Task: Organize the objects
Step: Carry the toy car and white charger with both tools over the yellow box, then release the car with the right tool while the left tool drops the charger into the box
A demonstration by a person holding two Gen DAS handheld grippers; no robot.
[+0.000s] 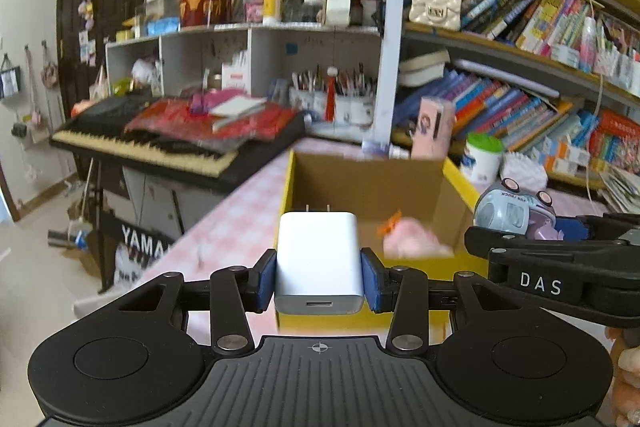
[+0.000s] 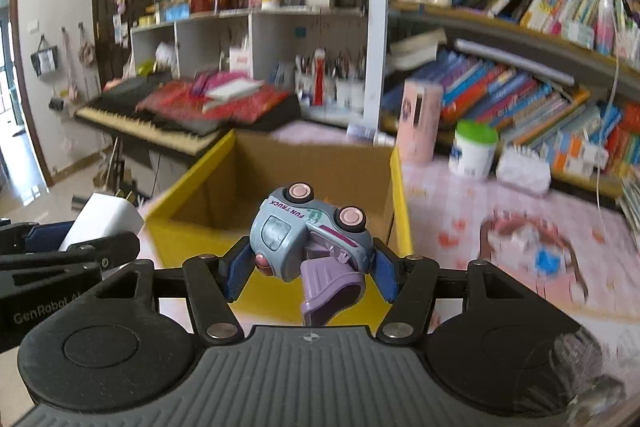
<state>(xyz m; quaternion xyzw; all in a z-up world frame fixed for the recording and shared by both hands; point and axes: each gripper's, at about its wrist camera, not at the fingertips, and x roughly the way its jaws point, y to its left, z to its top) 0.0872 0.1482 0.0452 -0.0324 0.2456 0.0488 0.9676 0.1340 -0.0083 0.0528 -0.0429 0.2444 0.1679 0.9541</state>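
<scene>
My left gripper (image 1: 319, 277) is shut on a white USB charger (image 1: 319, 259), prongs pointing forward, held just before the near wall of a yellow cardboard box (image 1: 460, 183). A pink soft item (image 1: 414, 239) lies inside the box. My right gripper (image 2: 308, 267) is shut on a grey-blue toy truck (image 2: 308, 231) with a purple scoop, held on its side above the box's near edge (image 2: 264, 291). The toy truck (image 1: 516, 213) and right gripper also show at the right of the left wrist view; the charger (image 2: 104, 221) shows at the left of the right wrist view.
The box stands on a pink checked tablecloth (image 2: 480, 195). Behind it are a pink carton (image 2: 418, 119), a green-lidded tub (image 2: 472, 149) and crumpled white tissue (image 2: 522, 169). Bookshelves (image 2: 520, 27) fill the right. A keyboard (image 1: 160, 147) piled with things stands left, beyond the table edge.
</scene>
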